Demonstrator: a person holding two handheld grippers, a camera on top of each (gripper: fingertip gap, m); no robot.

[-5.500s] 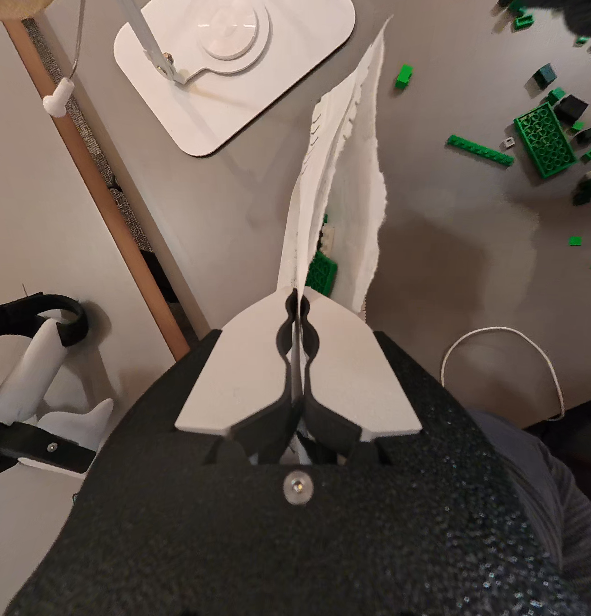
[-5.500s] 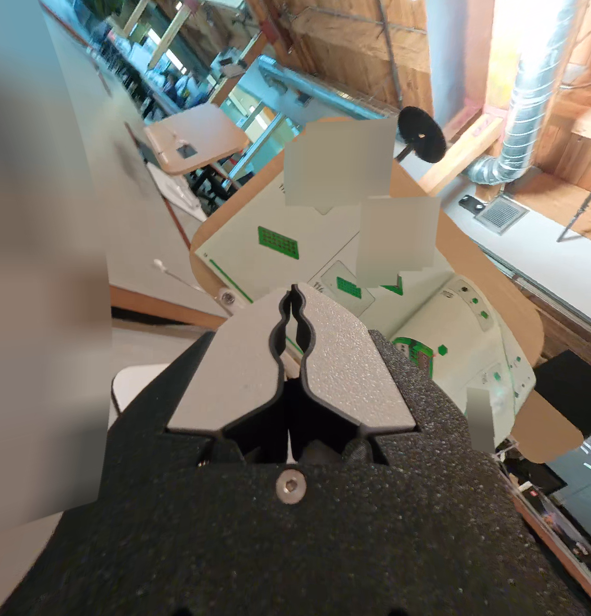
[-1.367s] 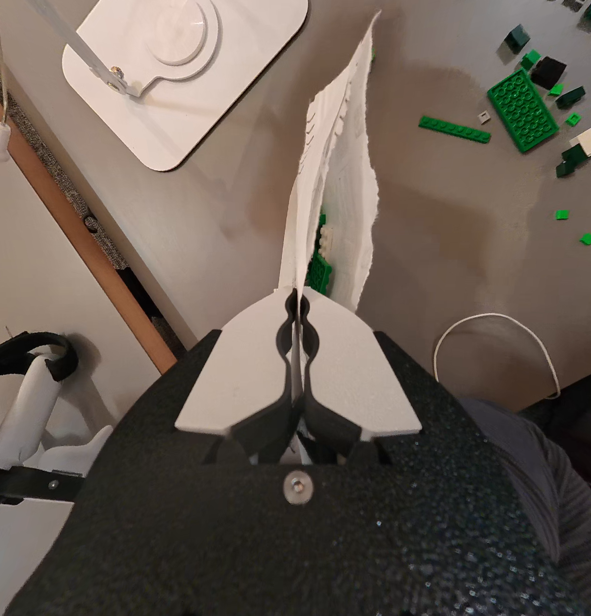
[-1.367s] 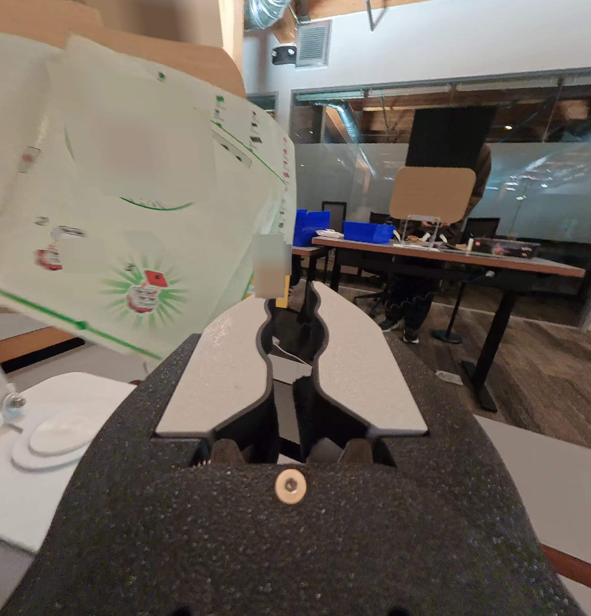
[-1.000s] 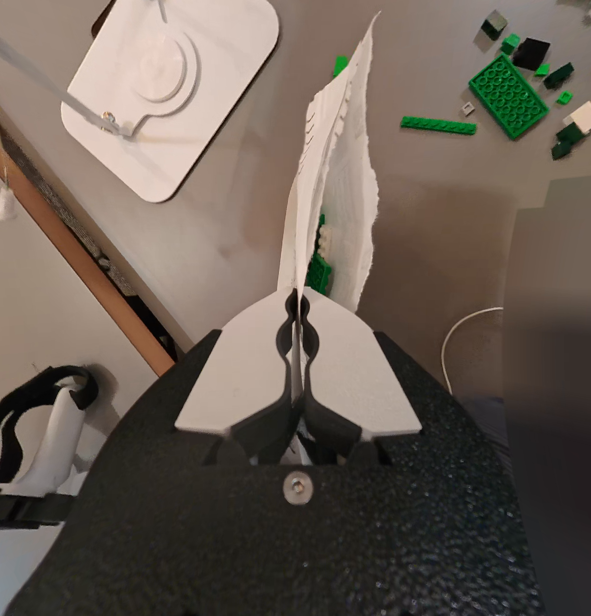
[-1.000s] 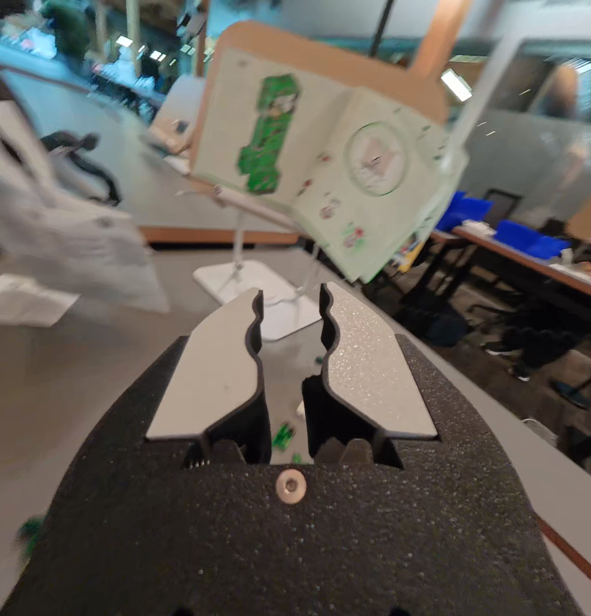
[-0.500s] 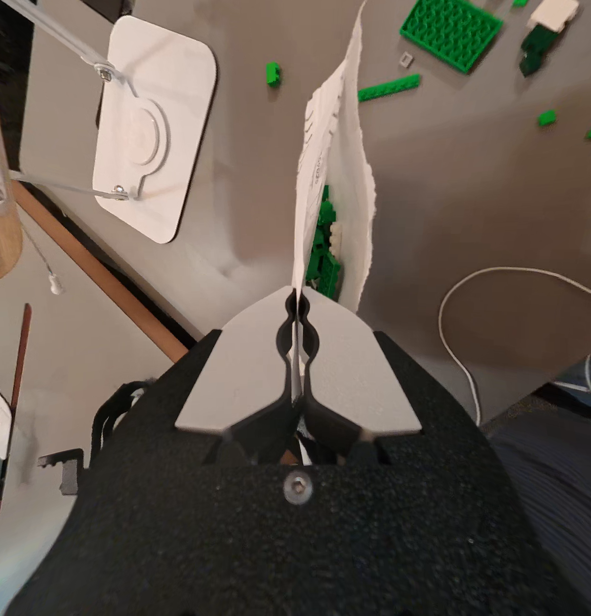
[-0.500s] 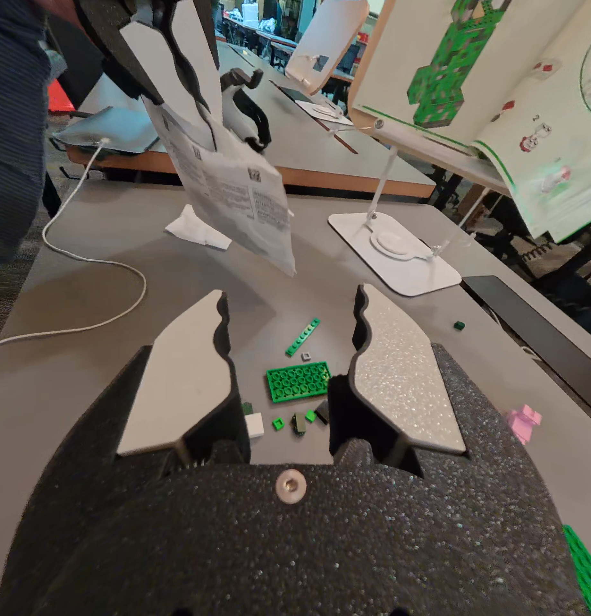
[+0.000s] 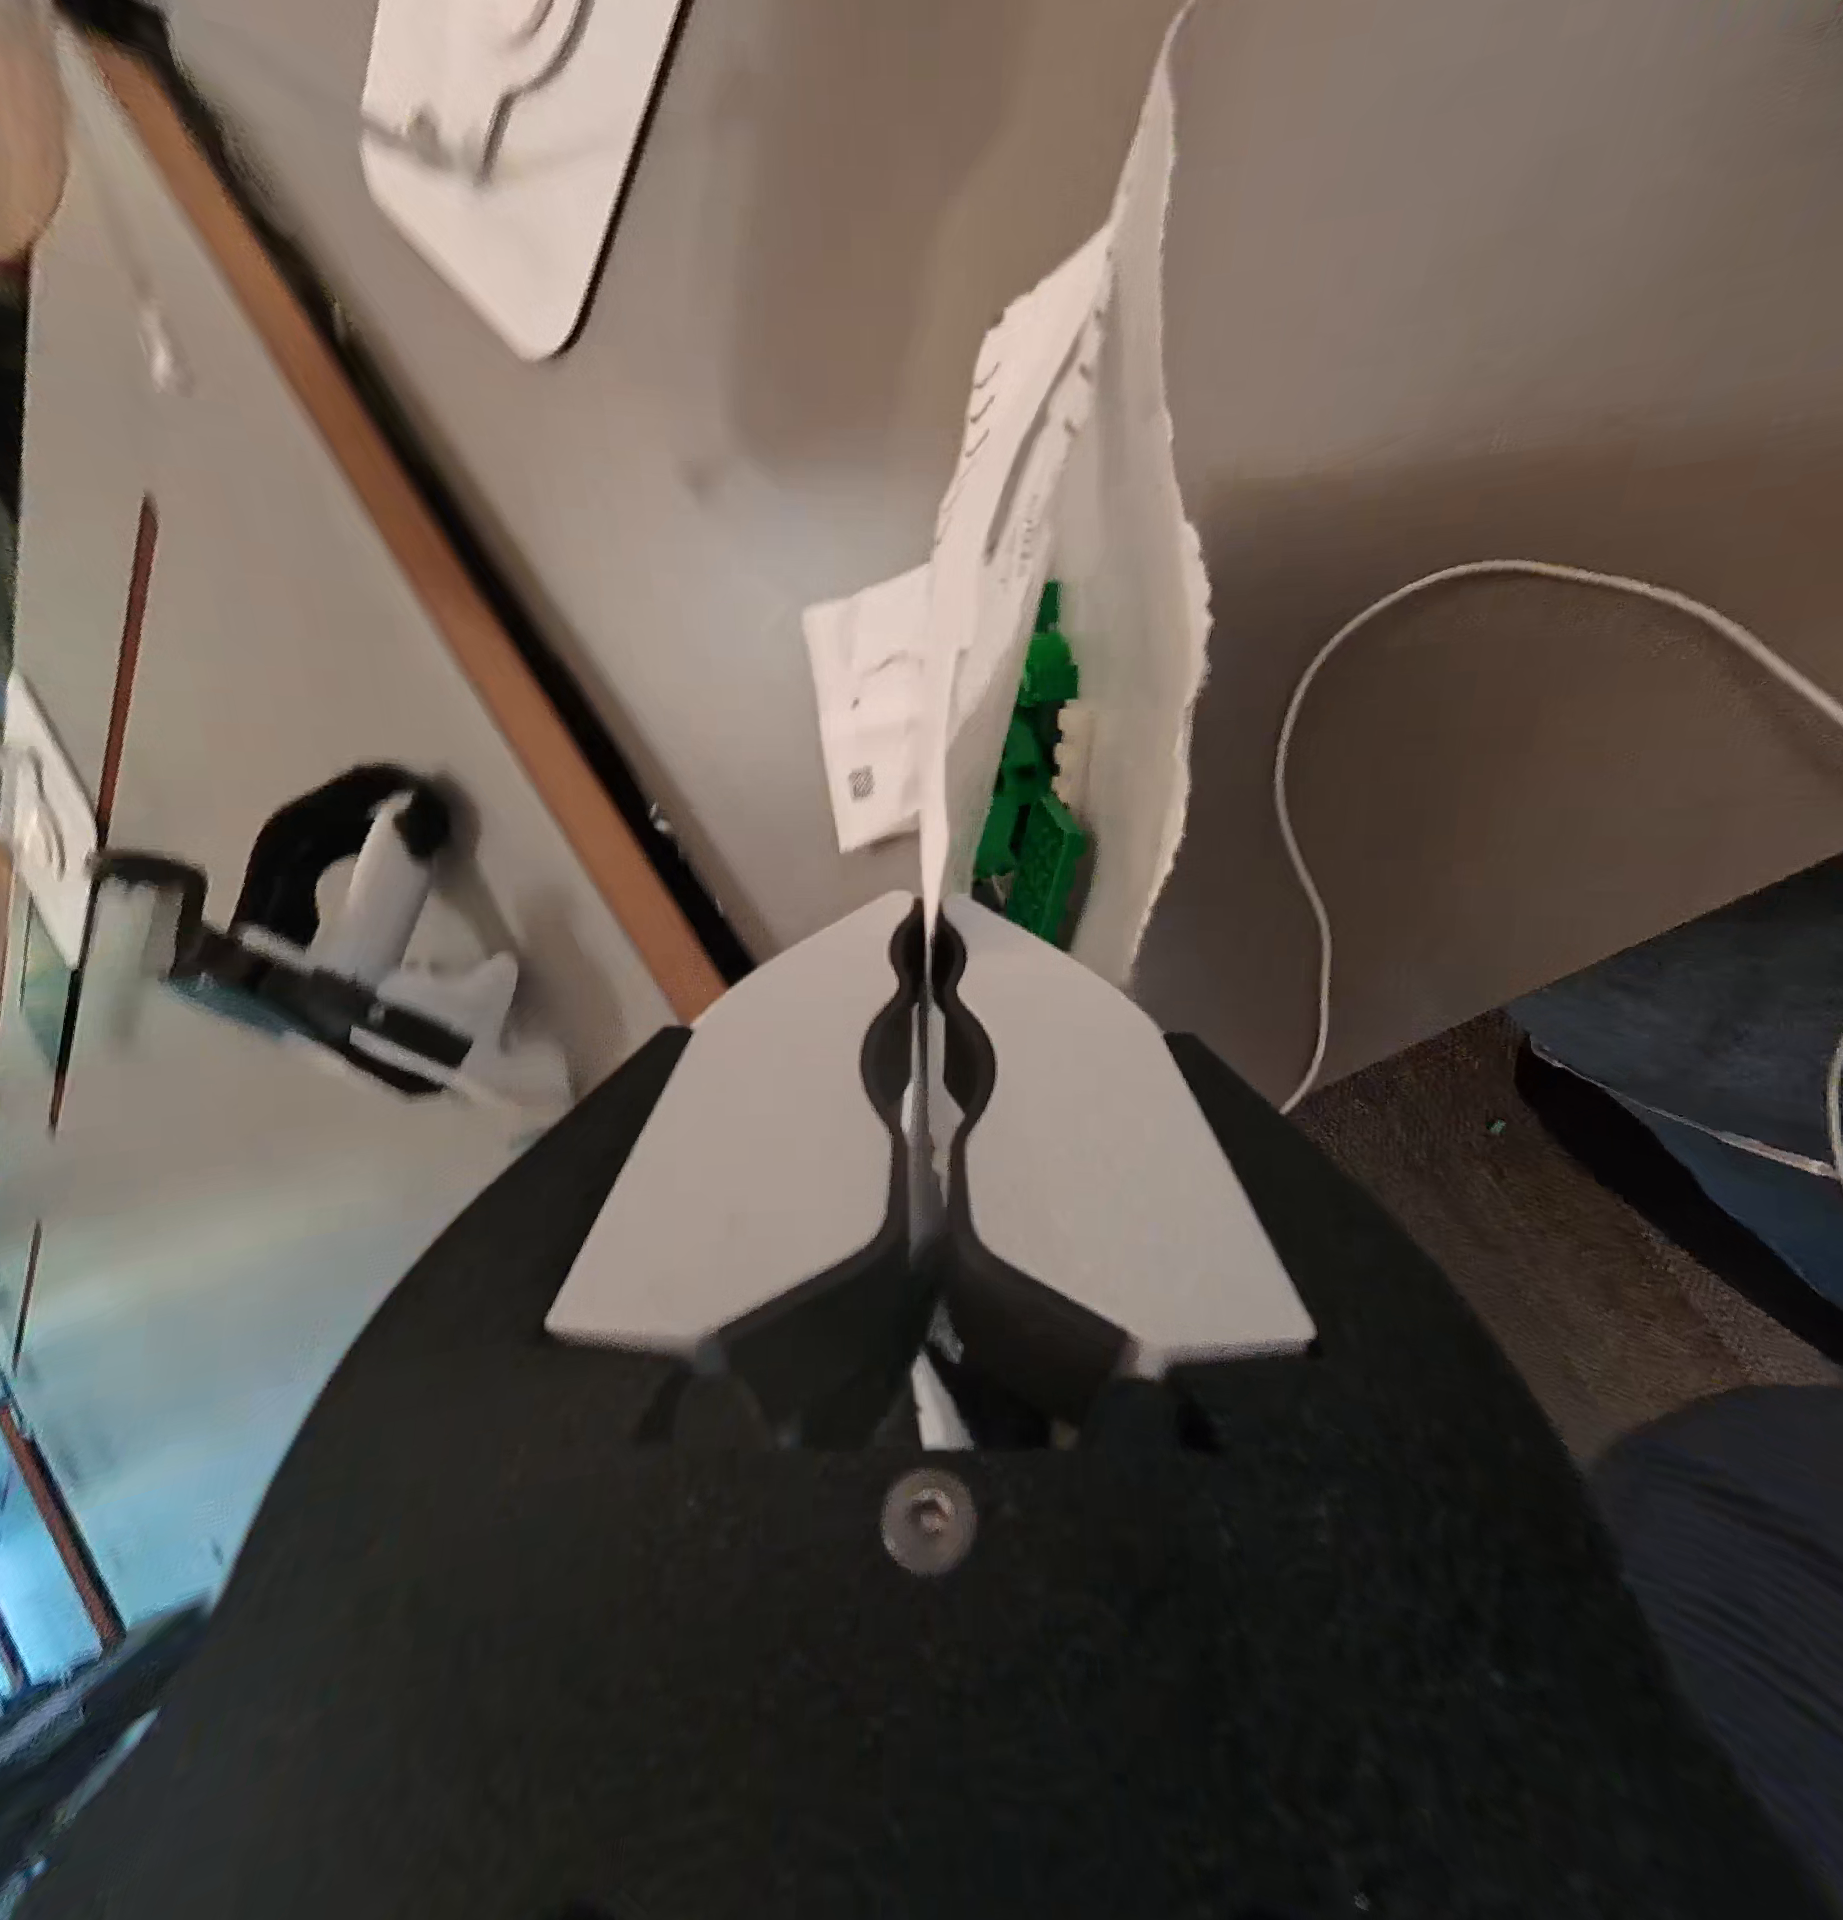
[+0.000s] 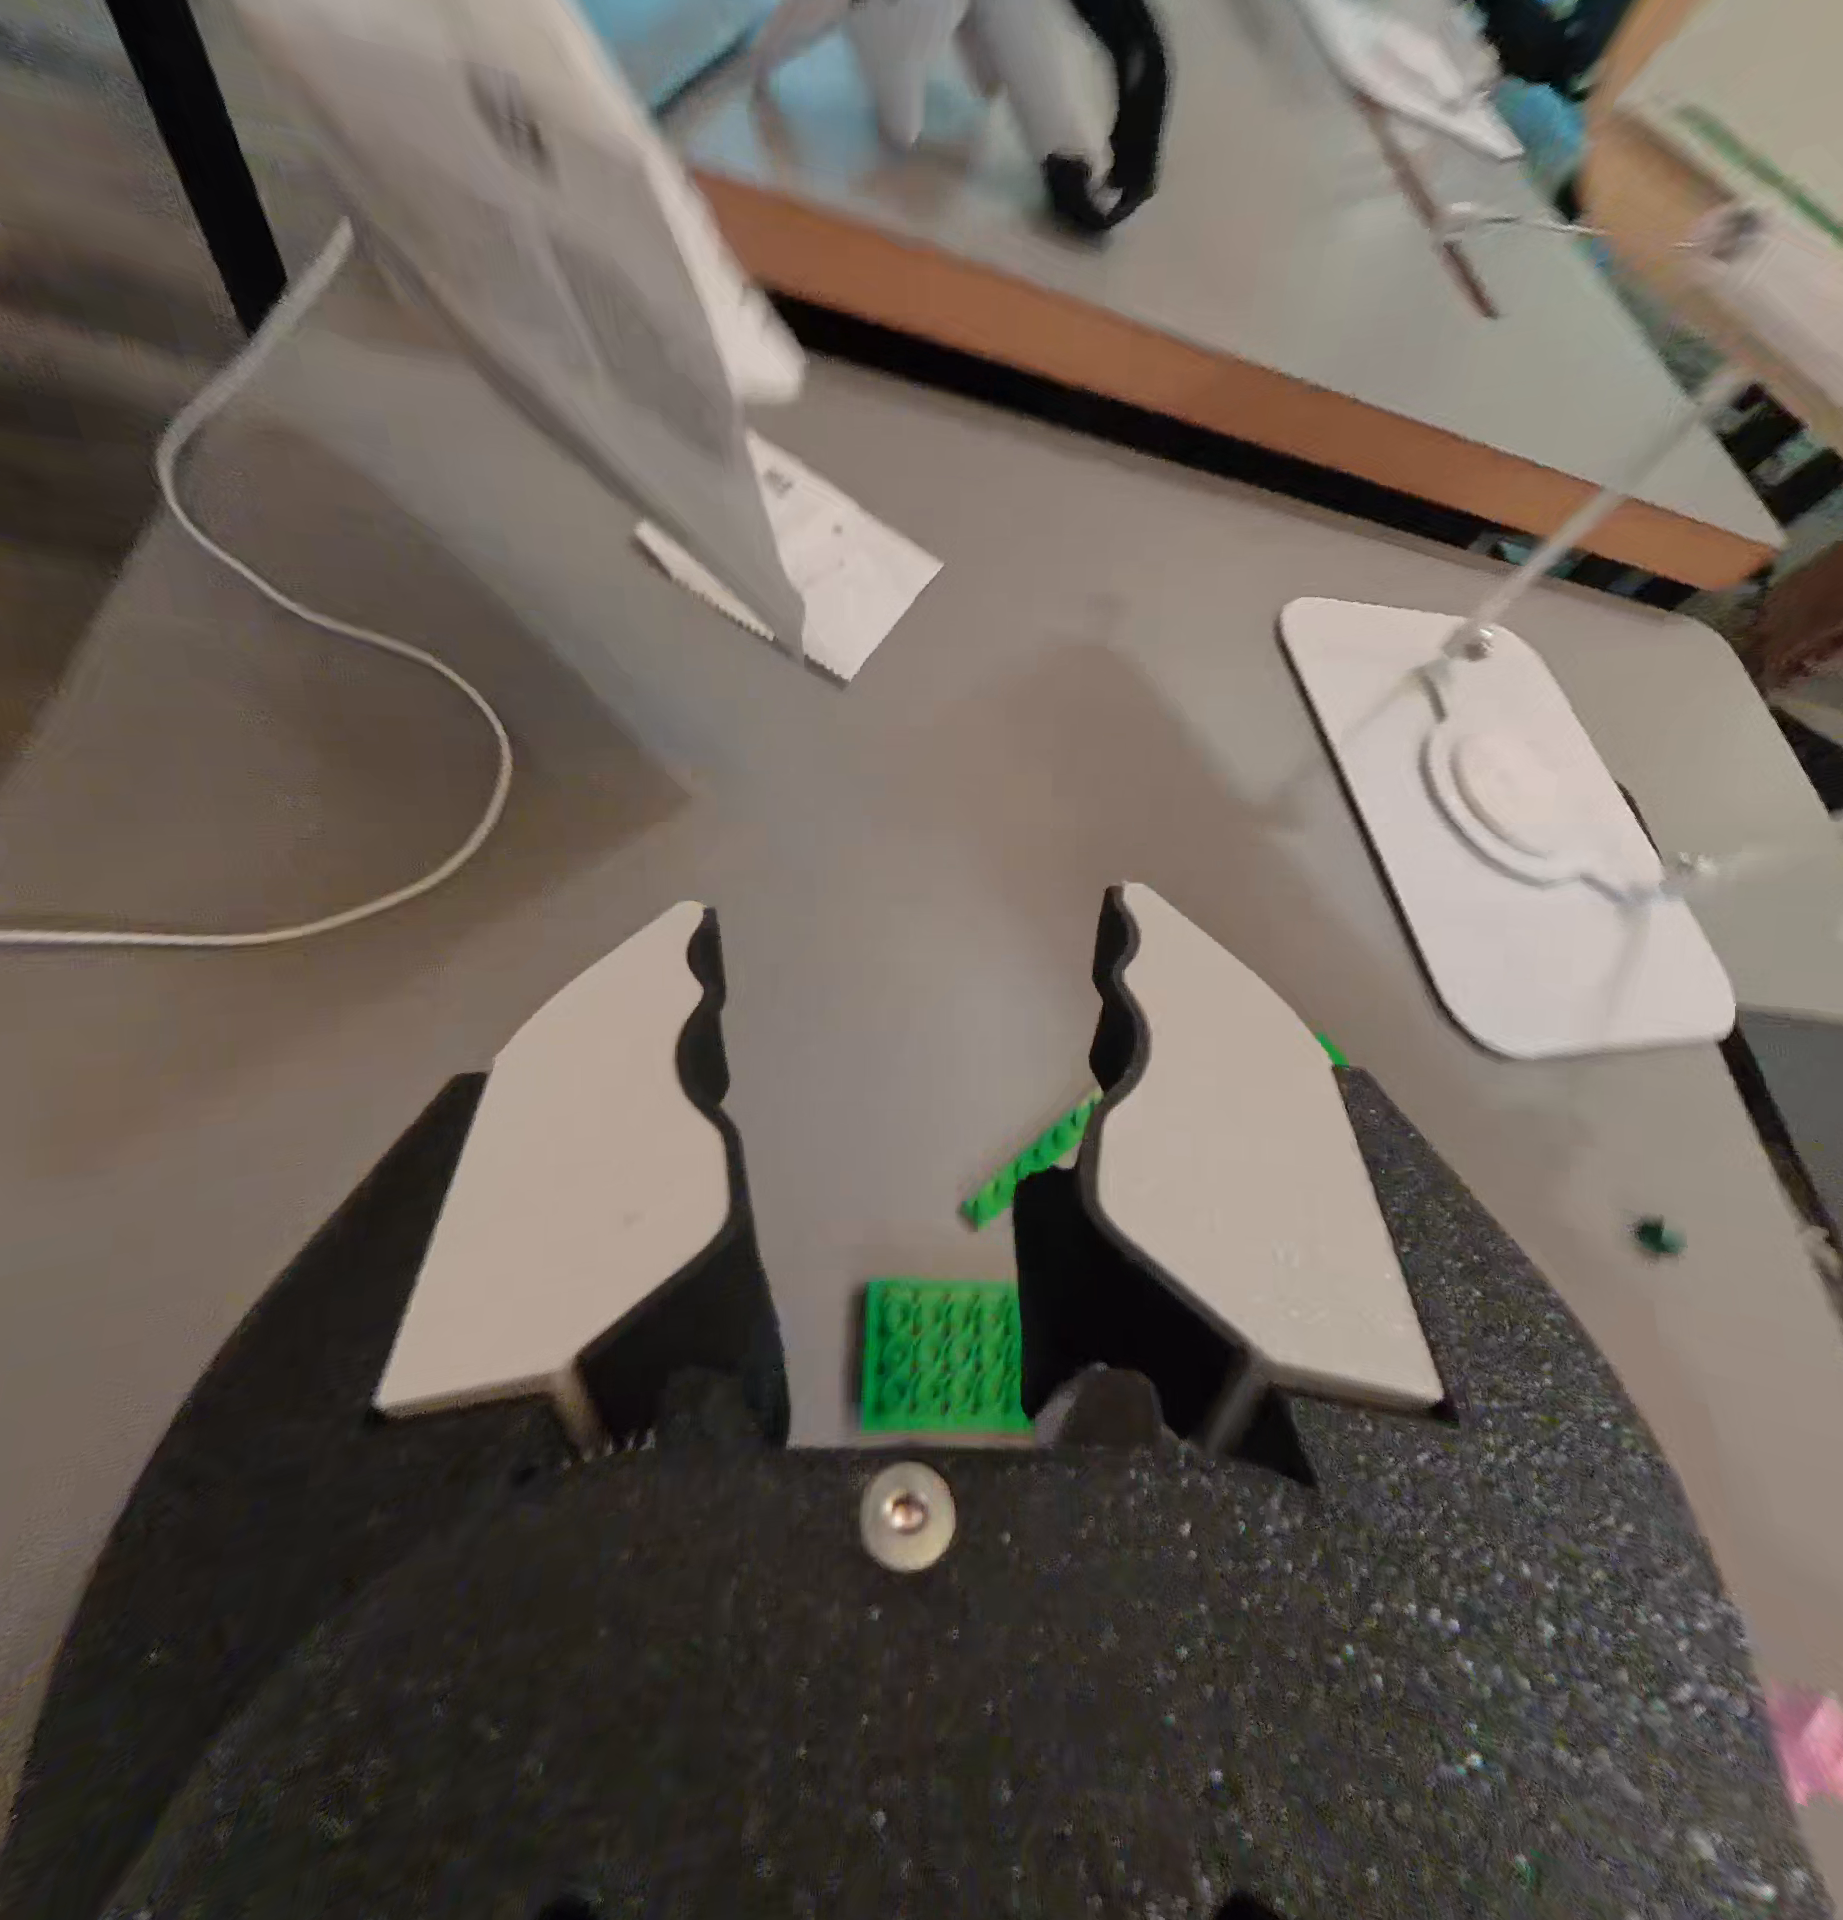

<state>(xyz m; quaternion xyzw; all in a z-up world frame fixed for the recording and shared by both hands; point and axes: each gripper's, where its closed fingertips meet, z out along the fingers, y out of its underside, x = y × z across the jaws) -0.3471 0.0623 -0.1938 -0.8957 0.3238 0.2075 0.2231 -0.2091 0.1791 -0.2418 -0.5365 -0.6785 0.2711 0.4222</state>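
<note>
One printed paper bag (image 9: 1078, 540), L gripper (image 9: 929, 914).

torn white paper bag (image 9: 1078, 540) hangs pinched upright; green bricks (image 9: 1036, 790) inside

The left gripper (image 9: 927, 920) has its two grey fingers (image 9: 782, 1132) pressed together along their whole wavy inner edges, the tips meeting, with a thin white sheet pinched in the seam; it points steeply downward from above. The right gripper (image 10: 906, 914) stands with its fingers (image 10: 574, 1174) spread wide apart, nothing between them, angled forward and down, its black body filling the lower part of the right wrist view.
</note>
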